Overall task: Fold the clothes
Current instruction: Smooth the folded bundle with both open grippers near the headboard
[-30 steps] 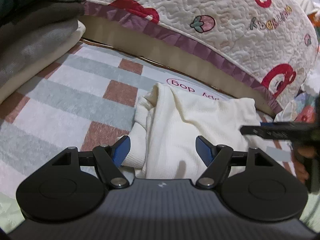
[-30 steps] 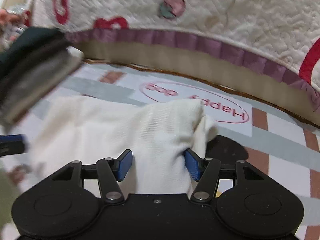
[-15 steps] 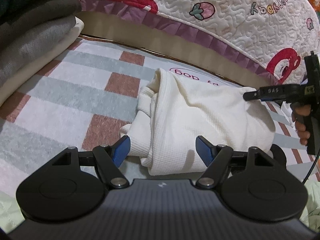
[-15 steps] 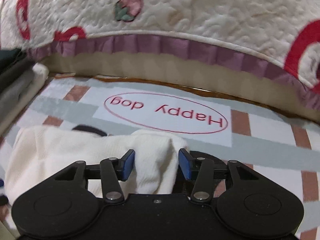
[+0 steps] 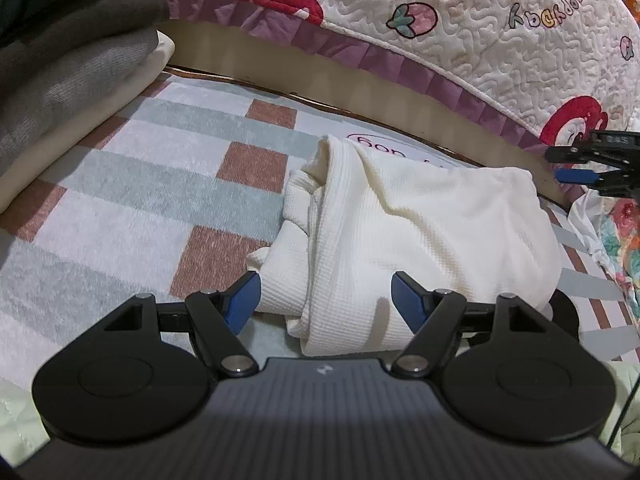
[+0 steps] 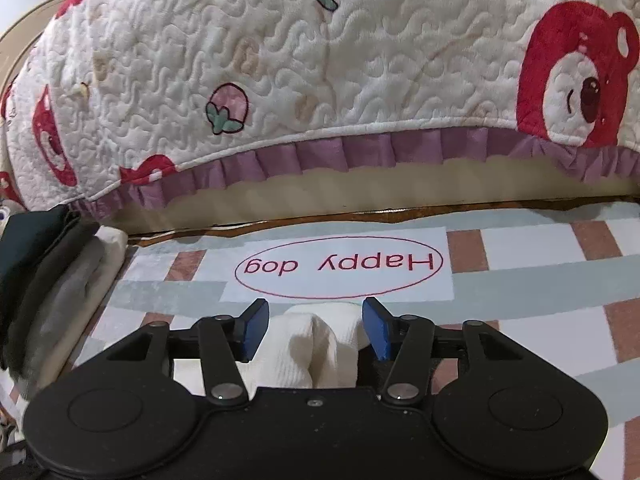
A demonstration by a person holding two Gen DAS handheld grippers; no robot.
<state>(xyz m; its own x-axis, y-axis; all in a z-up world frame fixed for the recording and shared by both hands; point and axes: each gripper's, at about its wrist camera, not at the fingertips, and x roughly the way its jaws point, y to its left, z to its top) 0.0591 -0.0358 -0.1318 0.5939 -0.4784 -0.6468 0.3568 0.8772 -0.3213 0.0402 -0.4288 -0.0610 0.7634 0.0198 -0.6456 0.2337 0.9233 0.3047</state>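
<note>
A cream ribbed garment (image 5: 420, 232) lies folded into a thick bundle on the checked rug (image 5: 120, 208). My left gripper (image 5: 326, 296) hovers open over the bundle's near edge, the cloth lying between its blue pads without being pinched. In the right wrist view, my right gripper (image 6: 316, 330) is open too, with a corner of the same garment (image 6: 320, 344) bunched between its fingers. The right gripper's tip (image 5: 576, 176) also shows at the far right edge of the left wrist view, above the bundle's far side.
A pile of folded clothes (image 5: 60, 52), dark, grey and cream, sits at the left. A quilted bed cover with red bears and a purple frill (image 6: 320, 80) hangs along the back. The rug bears a "Happy dog" oval (image 6: 340, 266).
Both grippers drew back from the garment and rose. The right gripper swung away so less cloth fills its view; its fingers narrowed a little. The bundle now lies settled on the rug.
</note>
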